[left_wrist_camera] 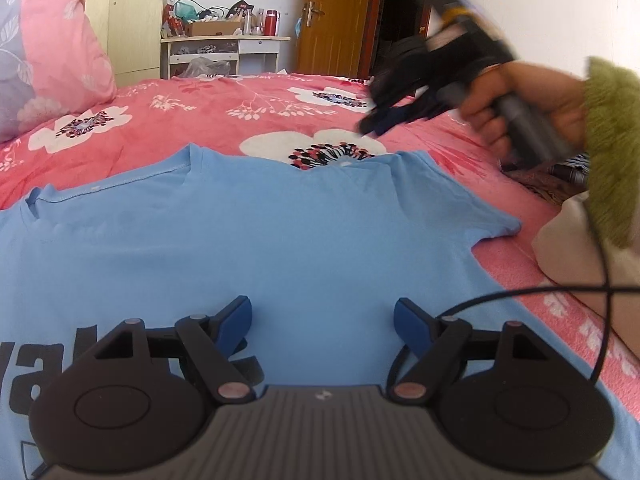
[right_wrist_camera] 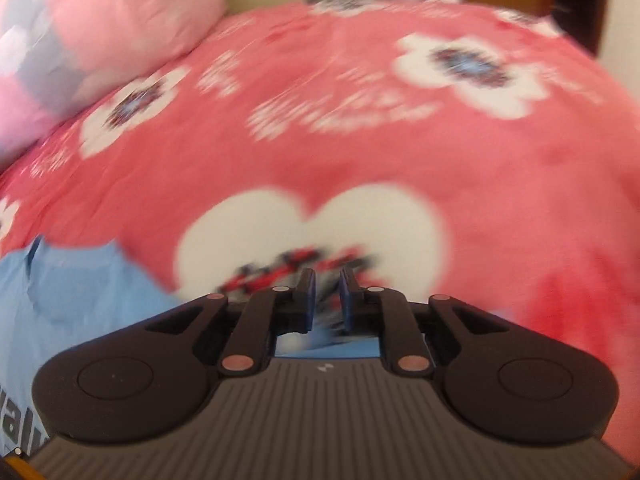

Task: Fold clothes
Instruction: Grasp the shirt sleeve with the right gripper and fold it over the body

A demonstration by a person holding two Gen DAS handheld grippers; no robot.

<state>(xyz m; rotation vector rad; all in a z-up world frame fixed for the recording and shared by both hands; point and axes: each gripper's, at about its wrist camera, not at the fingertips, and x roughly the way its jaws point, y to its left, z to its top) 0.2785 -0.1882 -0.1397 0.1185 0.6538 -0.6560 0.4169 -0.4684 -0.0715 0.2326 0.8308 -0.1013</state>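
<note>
Your left gripper point(left_wrist_camera: 322, 322) hangs over the light blue T-shirt point(left_wrist_camera: 256, 240) with its jaws spread wide and nothing between them; the blue pads point(left_wrist_camera: 236, 326) are clear of the cloth. The shirt lies flat on the pink flowered bedspread point(left_wrist_camera: 224, 108), directly under and ahead of this gripper. Its neckline is at the far edge in front of the fingertips, one short sleeve point(left_wrist_camera: 492, 222) reaches out ahead and to the right, and dark printed lettering point(left_wrist_camera: 36, 380) shows beside the left finger.

Ahead and to the right of it, your right hand point(left_wrist_camera: 516, 112), in a green fuzzy sleeve point(left_wrist_camera: 612, 152), carries the right gripper point(right_wrist_camera: 327, 294) above the bedspread just past the shirt's collar. That view is blurred, but the jaws are drawn nearly together with a narrow gap, and no fabric is pinched between the pads. The shirt's blue cloth shows below and to the left of this gripper, and a white flower point(right_wrist_camera: 312, 232) of the bedspread lies just in front of its fingertips. A pink pillow point(left_wrist_camera: 60, 40) sits far ahead and left of both grippers.
</note>
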